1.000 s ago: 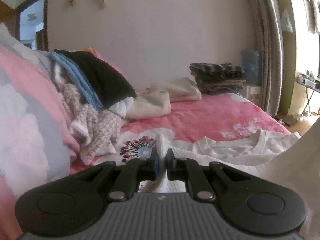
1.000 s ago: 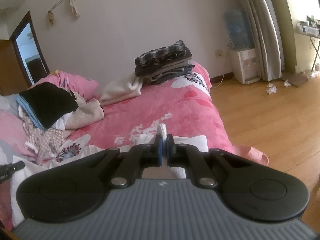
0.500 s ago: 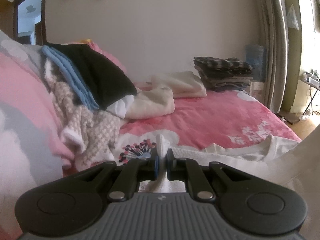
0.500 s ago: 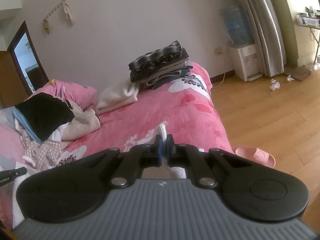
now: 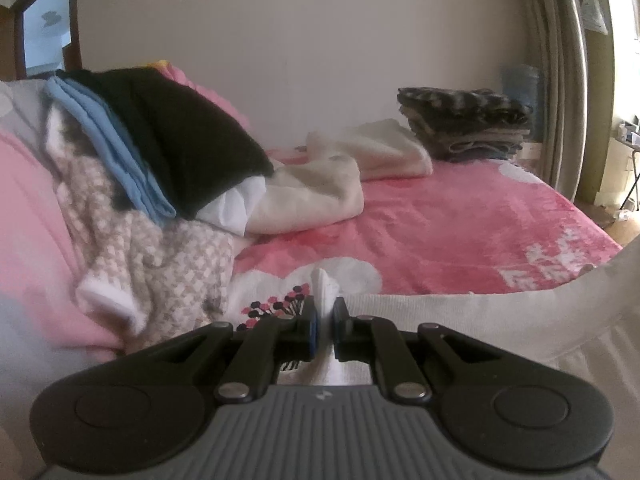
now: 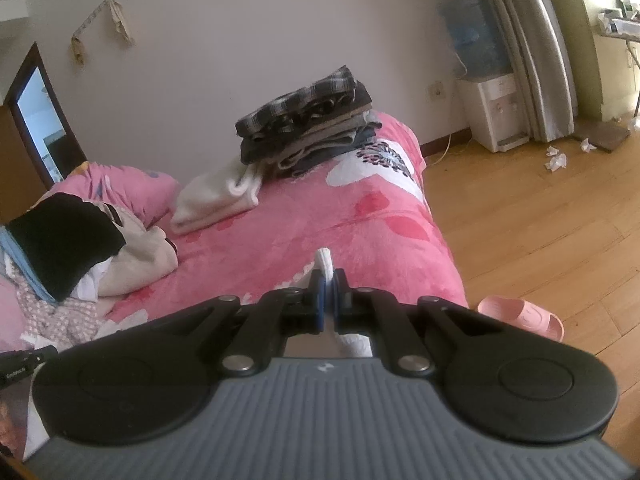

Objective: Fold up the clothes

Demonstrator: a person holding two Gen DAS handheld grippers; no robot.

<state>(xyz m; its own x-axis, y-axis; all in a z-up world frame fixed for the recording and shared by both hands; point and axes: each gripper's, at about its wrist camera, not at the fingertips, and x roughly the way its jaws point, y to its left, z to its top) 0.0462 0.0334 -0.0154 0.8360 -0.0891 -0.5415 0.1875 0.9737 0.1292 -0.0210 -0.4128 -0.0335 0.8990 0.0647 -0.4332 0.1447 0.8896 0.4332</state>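
White garment [image 5: 460, 312] pinched in both grippers, left gripper [image 5: 324, 326], right gripper [image 6: 329, 294].

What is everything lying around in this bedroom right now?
white garment: one, held at the near bed edge
folded stack: one, dark plaid and grey, far bed corner
cream towels: two, mid-bed
loose pile: one, black, blue, checked, by the pillows
blanket: one, pink floral, covering the bed
slipper: one, pink, on the wood floor
water dispenser: one, white, by the curtain
left gripper: shut on white garment
right gripper: shut on white garment
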